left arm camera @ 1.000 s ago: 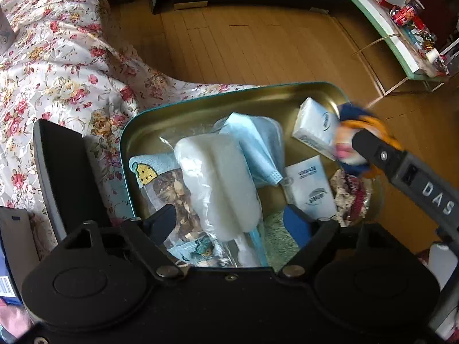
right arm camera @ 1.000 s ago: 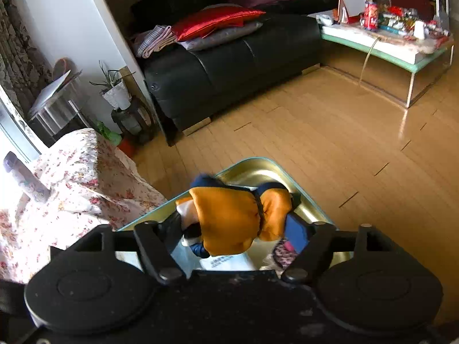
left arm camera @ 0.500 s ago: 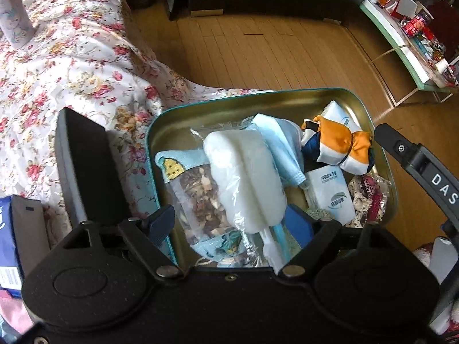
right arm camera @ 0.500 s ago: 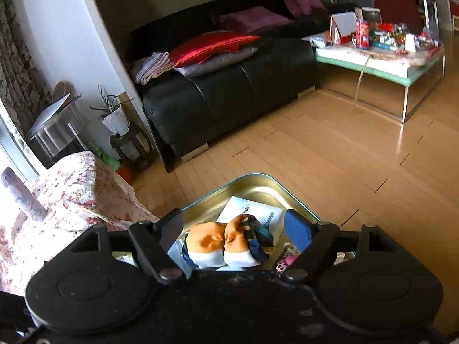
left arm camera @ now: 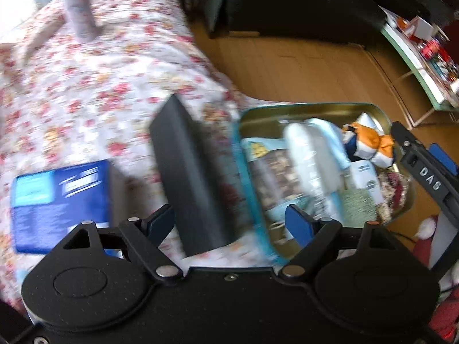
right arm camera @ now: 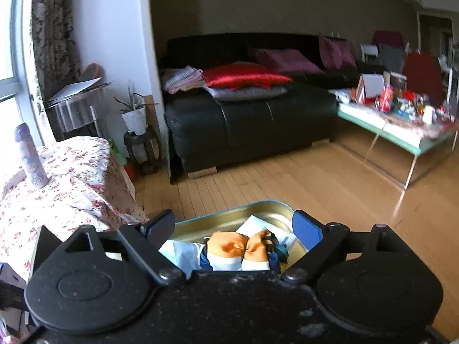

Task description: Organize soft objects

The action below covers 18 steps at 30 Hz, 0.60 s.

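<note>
— Gold-coloured inside, teal outside: the tin stands on the flowered cloth of the surface. Only the left view shows all that lies in it.

— What do you count there?

— One orange, white and blue cloth bundle, one white pad in clear wrap, one snack bag, two white tissue packs. Beside the tin, one black case and one blue box.

— And the right view?

— It shows the black sofa, one red cushion and the low table.

— Any writing?

— "DAS" on the right gripper. Its jaws are opening; the bundle lies free below them. The left gripper stands open over the case, gripping nothing.
</note>
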### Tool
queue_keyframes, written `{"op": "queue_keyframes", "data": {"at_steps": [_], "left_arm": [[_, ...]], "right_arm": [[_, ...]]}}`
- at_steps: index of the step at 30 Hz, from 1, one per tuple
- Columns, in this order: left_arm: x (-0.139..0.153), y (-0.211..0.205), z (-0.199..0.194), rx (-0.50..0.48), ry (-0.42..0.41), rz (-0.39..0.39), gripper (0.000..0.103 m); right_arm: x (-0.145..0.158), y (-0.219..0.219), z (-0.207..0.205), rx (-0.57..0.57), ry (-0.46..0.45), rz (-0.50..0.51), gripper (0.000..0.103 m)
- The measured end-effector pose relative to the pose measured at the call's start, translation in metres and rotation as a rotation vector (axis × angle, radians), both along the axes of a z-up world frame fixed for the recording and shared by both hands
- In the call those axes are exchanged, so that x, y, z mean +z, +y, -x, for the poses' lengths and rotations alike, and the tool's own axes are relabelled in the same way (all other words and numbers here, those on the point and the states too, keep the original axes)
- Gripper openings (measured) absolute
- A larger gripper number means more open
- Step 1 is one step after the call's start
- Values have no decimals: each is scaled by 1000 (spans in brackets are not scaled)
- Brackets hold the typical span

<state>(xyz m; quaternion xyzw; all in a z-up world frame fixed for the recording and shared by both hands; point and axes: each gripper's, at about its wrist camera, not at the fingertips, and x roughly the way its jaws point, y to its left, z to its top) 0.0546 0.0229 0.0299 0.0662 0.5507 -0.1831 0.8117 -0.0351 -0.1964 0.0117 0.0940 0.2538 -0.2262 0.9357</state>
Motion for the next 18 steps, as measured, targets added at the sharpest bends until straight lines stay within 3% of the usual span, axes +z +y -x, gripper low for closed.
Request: {"op": "queue_keyframes", "data": {"at_steps": [5,7,18], "left_arm": [[11,55,7,69,-55,-28,81],[13,77,9,104,-81,-46,88],[2,178,12,296,-125,-109,90]], "right_arm": [[5,14,12,35,-45,31,103],[6,23,17,54,-55,33,103],[-5,97,45,221,56,139,103]]}}
